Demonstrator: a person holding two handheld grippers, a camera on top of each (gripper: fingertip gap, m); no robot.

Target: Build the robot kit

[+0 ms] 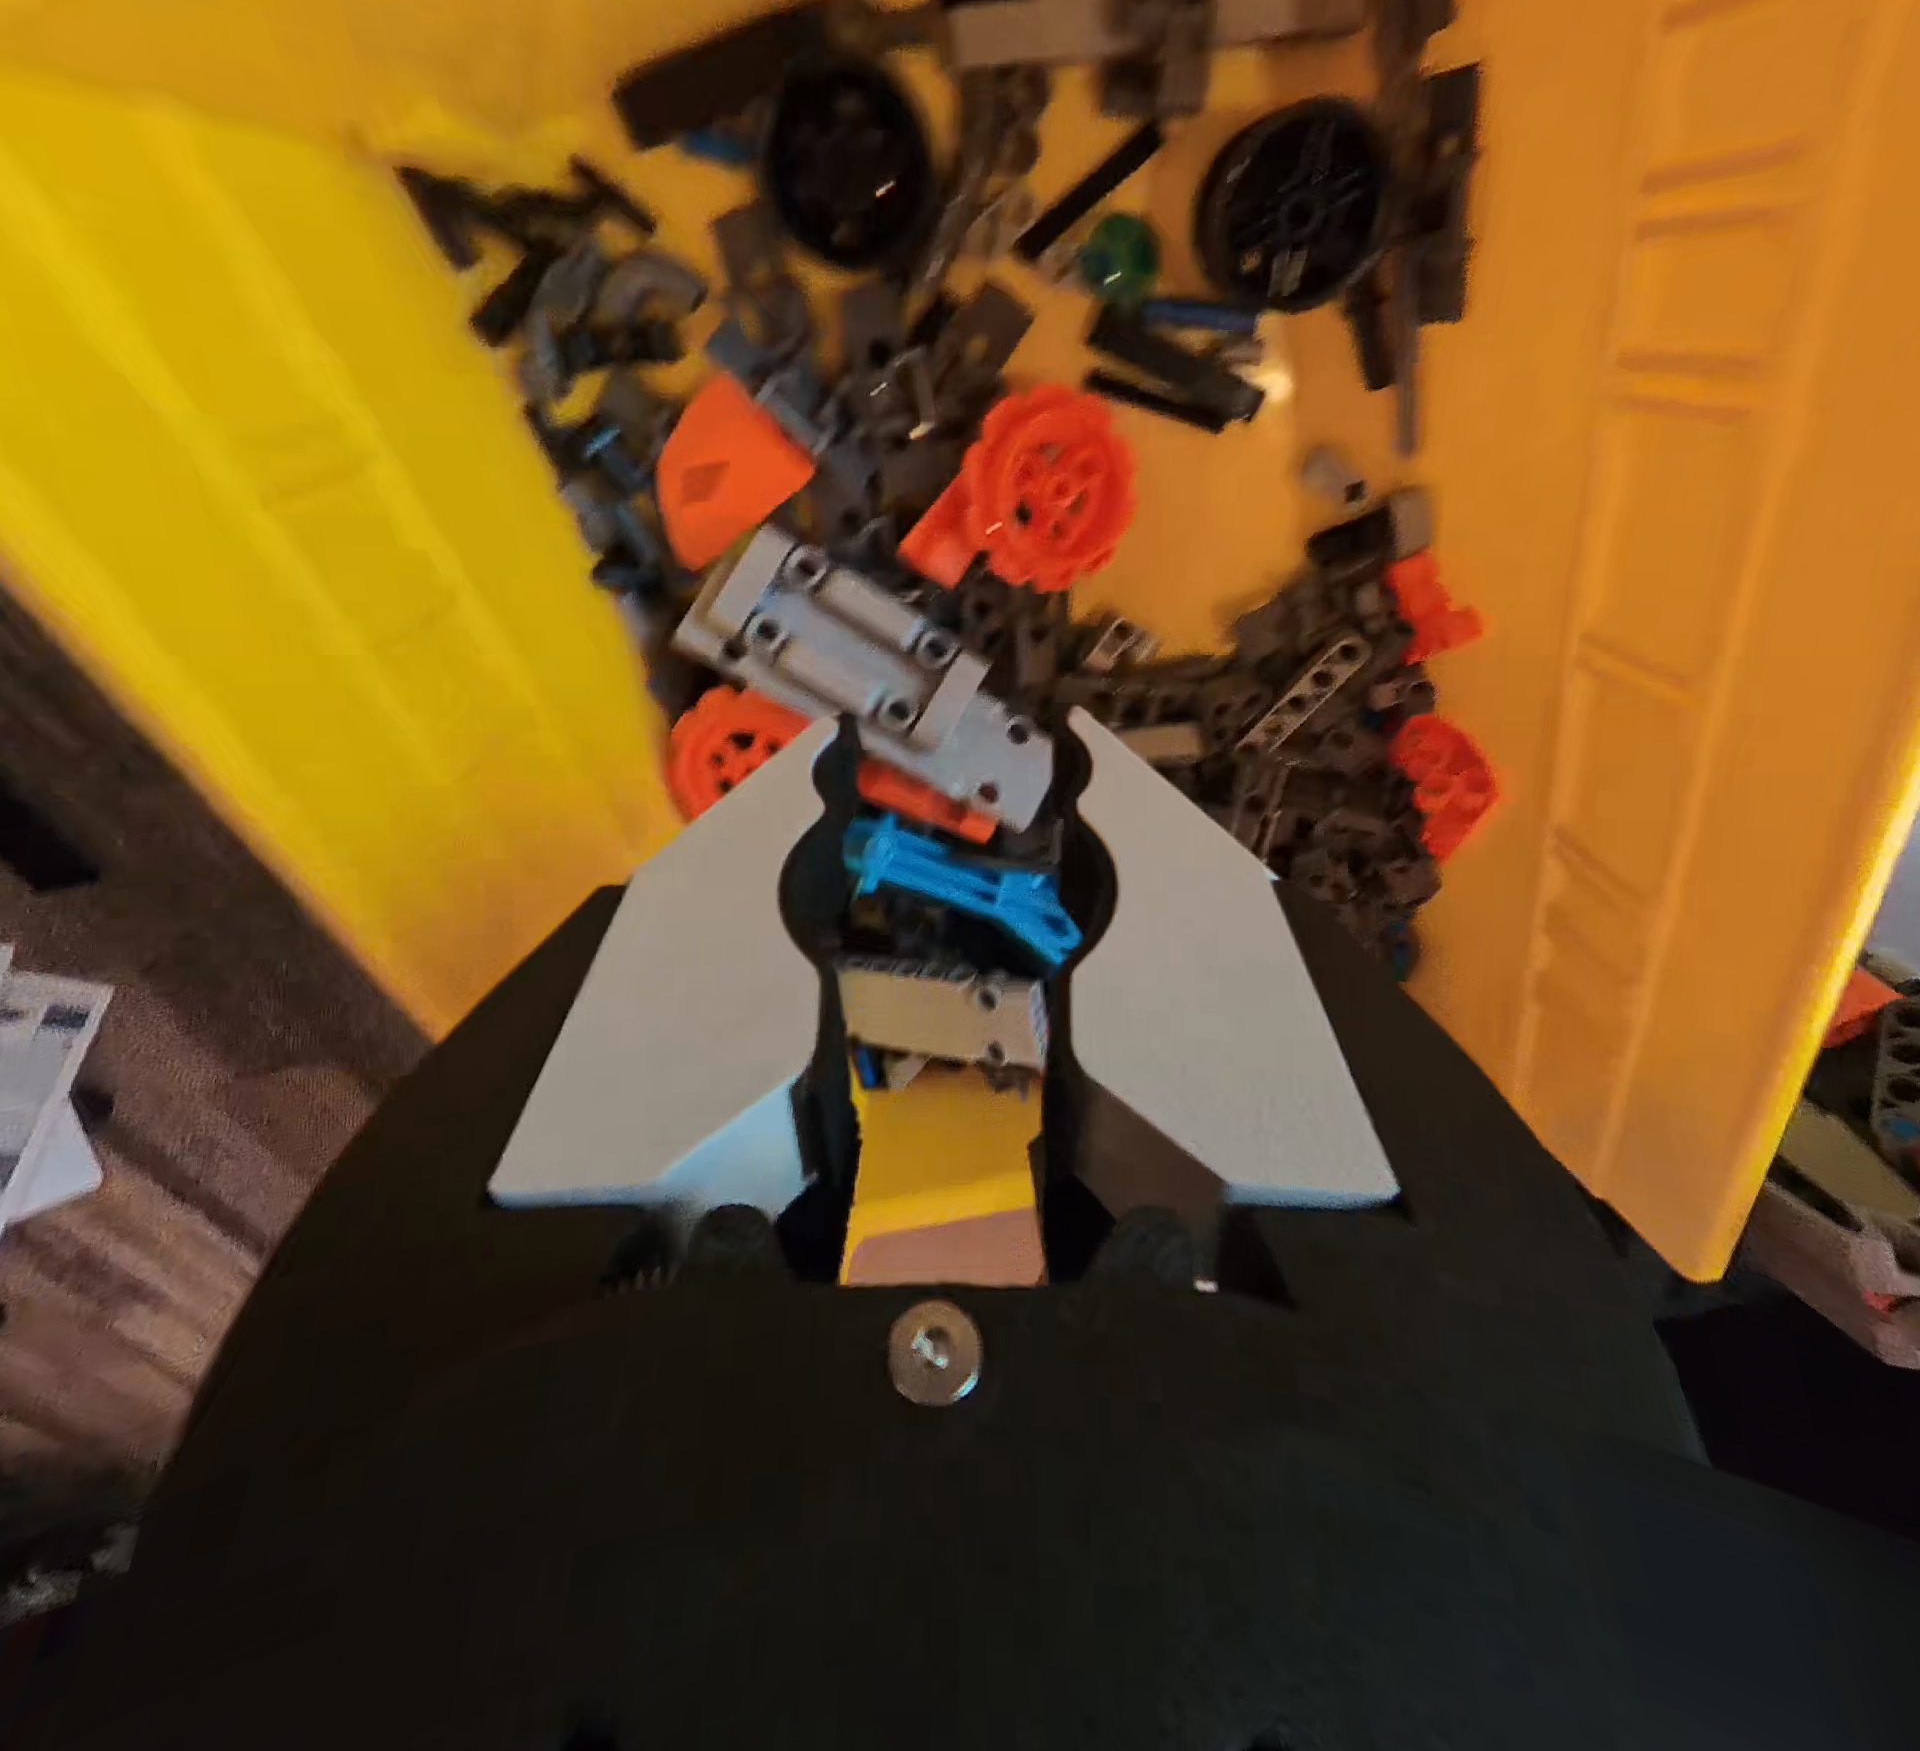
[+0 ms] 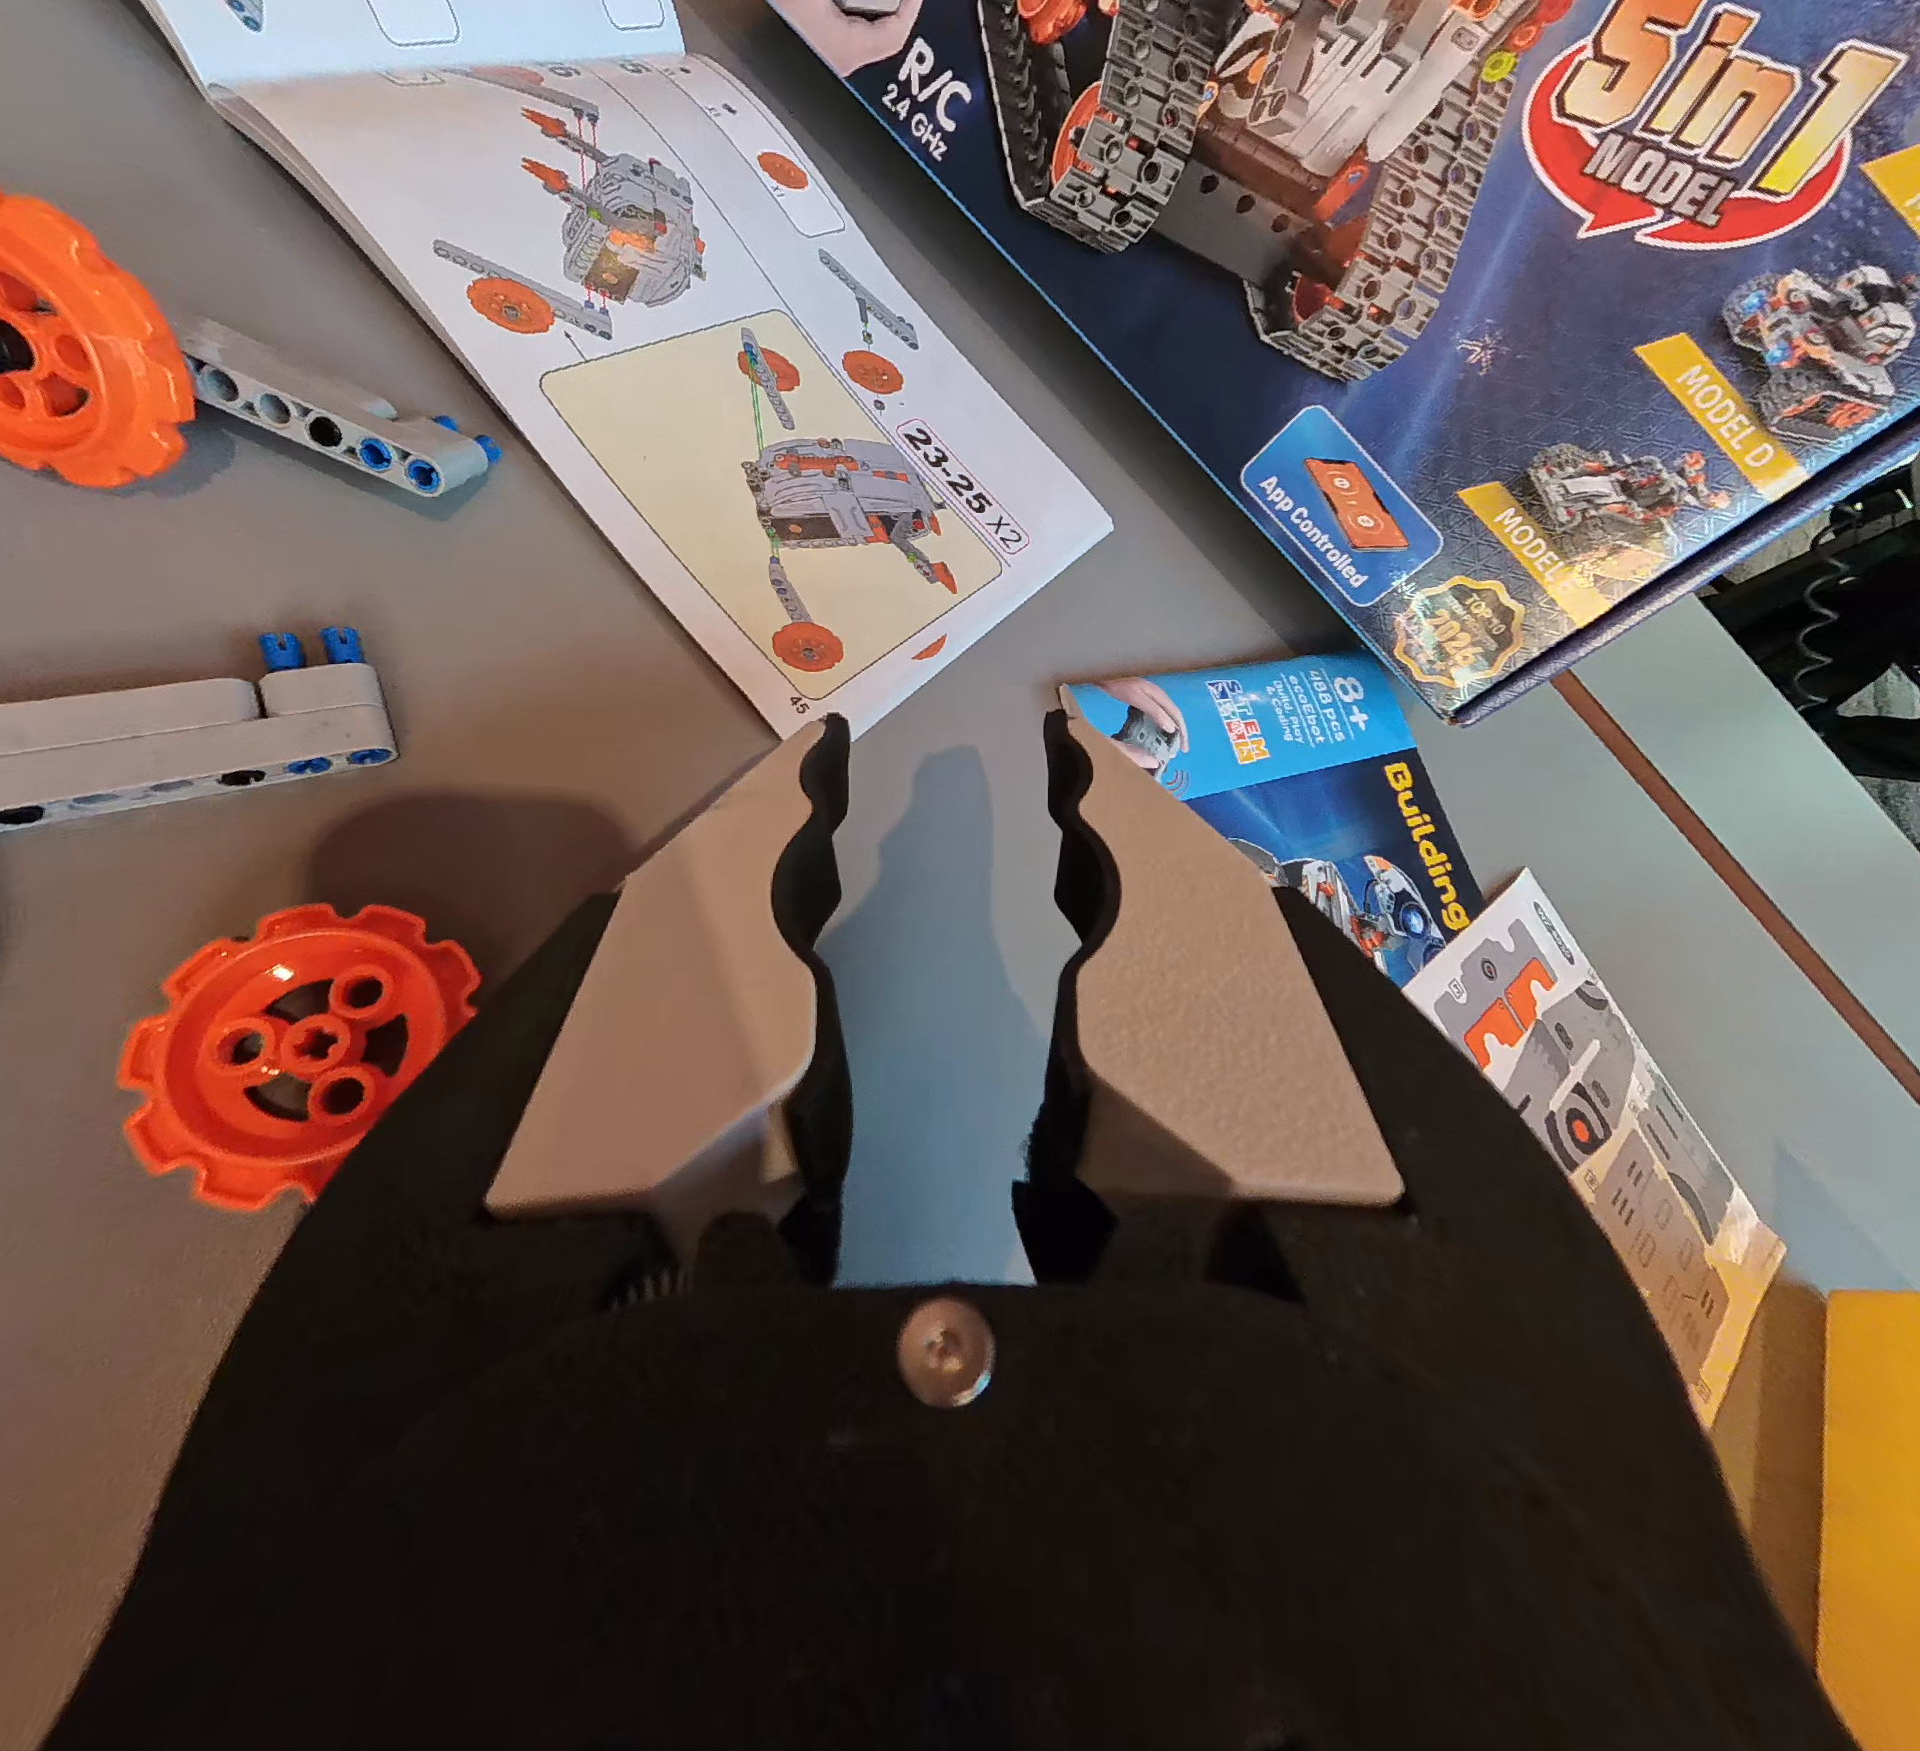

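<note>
My left gripper [image 1: 956, 735] hangs over a yellow bin [image 1: 312, 454] full of building-kit parts, jaws apart. In the gap I see a blue connector [image 1: 966, 880], a grey motor block [image 1: 852, 662] and a small grey piece [image 1: 935, 1015]; none looks clamped. Orange gears [image 1: 1049, 475] and black wheels [image 1: 1294, 205] lie farther in. My right gripper [image 2: 945, 730] is open and empty just above the grey table [image 2: 520, 662]. An orange gear [image 2: 296, 1052] lies to its left and a blue leaflet [image 2: 1299, 787] to its right.
An open instruction booklet [image 2: 727, 371] and the kit's box [image 2: 1455, 195] lie ahead of the right gripper. Grey beams with blue pins [image 2: 197, 725] and a second orange gear on a beam [image 2: 73, 340] lie at the left. A sticker sheet [image 2: 1590, 1078] and the yellow bin's corner [image 2: 1870, 1493] are at the right. My right fingertips sit around 55 cm from my left ones. The blue connector [image 1: 966, 880] is closer to my left gripper, around 6 cm from its tips; the right tips are 55 cm off. From the right gripper's tips to the orange gear [image 2: 296, 1052] is close to 9 cm.
</note>
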